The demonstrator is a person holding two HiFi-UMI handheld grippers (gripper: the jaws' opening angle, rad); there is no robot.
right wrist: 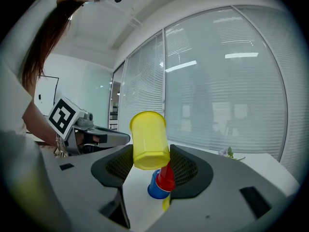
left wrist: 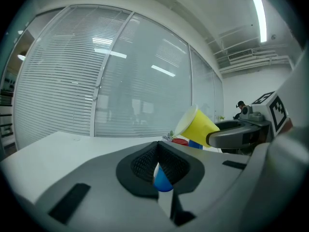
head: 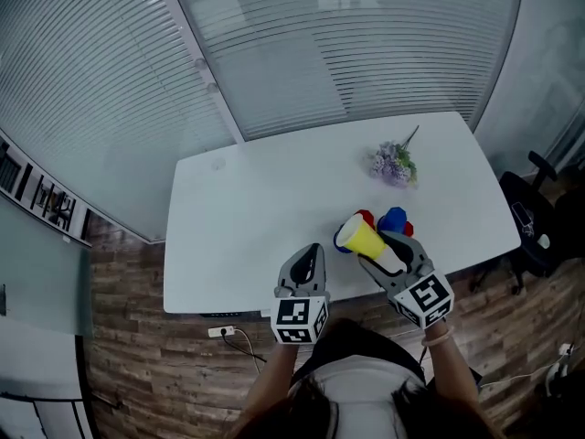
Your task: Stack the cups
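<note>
My right gripper (head: 377, 251) is shut on the base of a yellow cup (head: 362, 237), held tilted above the white table (head: 256, 208) with its mouth to the left. In the right gripper view the yellow cup (right wrist: 149, 141) sits between the pads, above a blue cup (right wrist: 154, 190) and a red cup (right wrist: 167, 177) on the table. The head view shows a red cup (head: 366, 216) and a blue cup (head: 393, 219) just beyond the yellow one. My left gripper (head: 310, 251) is shut and empty near the table's front edge, left of the cups. Past its jaws shows a blue cup (left wrist: 162, 181).
A small bunch of purple flowers (head: 395, 163) lies on the table behind the cups. A black office chair (head: 535, 227) stands off the table's right end. Glass walls with blinds (head: 320, 53) run behind the table. The floor is wood.
</note>
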